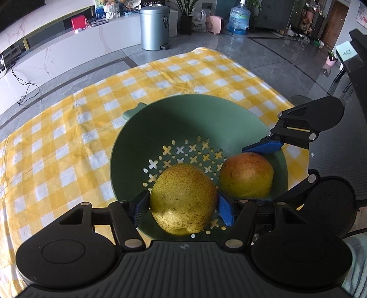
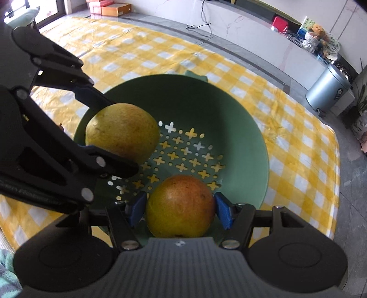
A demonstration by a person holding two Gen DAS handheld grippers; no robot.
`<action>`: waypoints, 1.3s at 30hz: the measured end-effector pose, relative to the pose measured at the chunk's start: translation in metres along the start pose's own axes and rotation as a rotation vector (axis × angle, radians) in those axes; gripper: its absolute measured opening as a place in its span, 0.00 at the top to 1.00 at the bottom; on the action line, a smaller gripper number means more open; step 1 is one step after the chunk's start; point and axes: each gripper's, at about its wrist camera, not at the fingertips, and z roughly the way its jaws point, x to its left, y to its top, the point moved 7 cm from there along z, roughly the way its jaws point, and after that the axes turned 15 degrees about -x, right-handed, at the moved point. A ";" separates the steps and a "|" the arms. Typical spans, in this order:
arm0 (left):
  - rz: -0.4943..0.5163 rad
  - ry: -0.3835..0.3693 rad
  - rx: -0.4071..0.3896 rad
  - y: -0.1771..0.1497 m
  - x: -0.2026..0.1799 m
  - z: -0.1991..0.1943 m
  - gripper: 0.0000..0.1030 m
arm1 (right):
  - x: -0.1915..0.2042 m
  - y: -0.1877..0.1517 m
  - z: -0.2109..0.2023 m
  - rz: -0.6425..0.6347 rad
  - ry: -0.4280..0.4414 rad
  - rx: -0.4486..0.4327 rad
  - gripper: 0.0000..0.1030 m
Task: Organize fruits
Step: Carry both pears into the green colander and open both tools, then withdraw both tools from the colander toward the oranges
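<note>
A green perforated colander bowl (image 1: 183, 119) (image 2: 229, 114) sits on the yellow checked cloth. My left gripper (image 1: 183, 204) is shut on a speckled yellow pear (image 1: 183, 199), its blue pads against both sides, held just over the near part of the bowl. My right gripper (image 2: 180, 207) is shut on a red-orange pear (image 2: 181, 206), also inside the bowl. In the left wrist view the red-orange pear (image 1: 246, 175) lies to the right, with the right gripper's fingers around it. The right wrist view shows the yellow pear (image 2: 123, 135) at the left, held by the left gripper.
The yellow checked cloth (image 1: 68, 137) (image 2: 286, 137) covers the surface around the bowl. Beyond it lie a grey tiled floor, a silver bin (image 1: 154, 27) (image 2: 330, 91), a water bottle (image 1: 239, 19) and a white marble bench (image 1: 57, 57). A dark table (image 1: 357, 57) stands at right.
</note>
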 end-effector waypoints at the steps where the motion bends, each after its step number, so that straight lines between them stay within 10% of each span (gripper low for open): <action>1: 0.004 0.005 0.009 -0.001 0.001 0.003 0.30 | 0.000 0.000 0.002 0.002 0.001 0.005 0.40; 39: 0.206 0.184 0.047 0.005 -0.017 0.016 0.22 | 0.002 0.000 -0.029 -0.011 -0.092 0.003 0.31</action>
